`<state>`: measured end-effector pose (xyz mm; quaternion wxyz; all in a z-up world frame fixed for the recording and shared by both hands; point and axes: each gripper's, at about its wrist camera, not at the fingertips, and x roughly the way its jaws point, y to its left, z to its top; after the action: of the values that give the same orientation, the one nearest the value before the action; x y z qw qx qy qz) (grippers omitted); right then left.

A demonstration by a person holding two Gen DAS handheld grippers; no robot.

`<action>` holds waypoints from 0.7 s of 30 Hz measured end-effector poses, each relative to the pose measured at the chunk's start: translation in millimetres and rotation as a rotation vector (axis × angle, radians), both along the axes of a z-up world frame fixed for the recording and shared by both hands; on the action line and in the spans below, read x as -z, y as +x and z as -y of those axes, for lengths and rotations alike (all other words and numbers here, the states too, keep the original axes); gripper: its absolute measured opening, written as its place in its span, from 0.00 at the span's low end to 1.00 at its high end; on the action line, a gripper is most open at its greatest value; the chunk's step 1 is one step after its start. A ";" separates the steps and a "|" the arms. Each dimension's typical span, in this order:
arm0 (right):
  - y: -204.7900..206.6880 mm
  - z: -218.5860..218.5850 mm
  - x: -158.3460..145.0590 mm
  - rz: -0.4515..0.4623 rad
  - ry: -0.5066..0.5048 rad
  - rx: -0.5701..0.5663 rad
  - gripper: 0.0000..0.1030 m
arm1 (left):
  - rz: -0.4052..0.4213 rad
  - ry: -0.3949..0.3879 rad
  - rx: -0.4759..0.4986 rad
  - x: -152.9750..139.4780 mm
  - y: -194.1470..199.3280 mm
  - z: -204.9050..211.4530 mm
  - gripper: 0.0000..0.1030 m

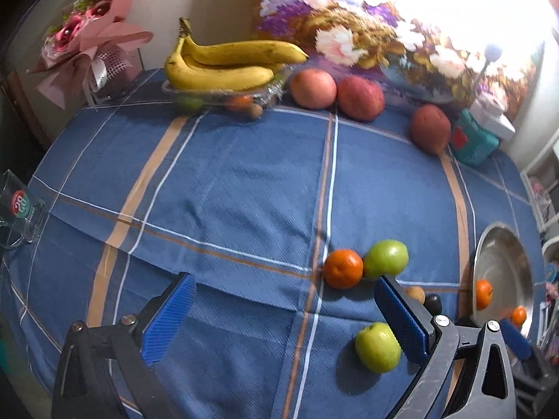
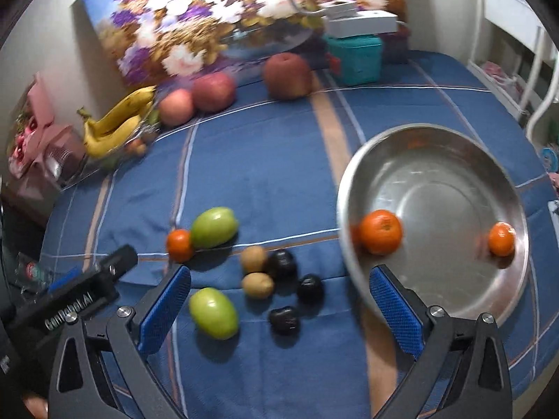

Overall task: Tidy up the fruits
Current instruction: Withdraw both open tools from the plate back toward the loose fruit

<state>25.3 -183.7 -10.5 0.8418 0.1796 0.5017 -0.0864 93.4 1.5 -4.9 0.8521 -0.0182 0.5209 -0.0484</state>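
Two oranges (image 2: 380, 232) in bowl (image 2: 436, 139); two green apples (image 2: 213, 227), three plums (image 2: 283, 263) outside.

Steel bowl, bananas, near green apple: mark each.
Steel bowl (image 2: 454, 132): right wrist view, far rim.
Bananas (image 1: 223, 76): left wrist view, front banana's middle.
Near green apple (image 2: 213, 313): right wrist view, its centre.

Dim, motion-blurred fisheye views; blown-out glare top right, dark curved corners.
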 end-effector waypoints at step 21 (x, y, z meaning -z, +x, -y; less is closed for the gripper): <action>-3.7 3.0 3.1 -0.037 0.040 -0.020 0.65 | -0.135 -0.184 0.002 11.9 4.1 1.5 0.99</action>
<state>21.6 -186.7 -13.6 0.8295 0.1899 0.5203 -0.0714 97.5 0.0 -16.8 0.8096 -0.0993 0.5705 -0.0955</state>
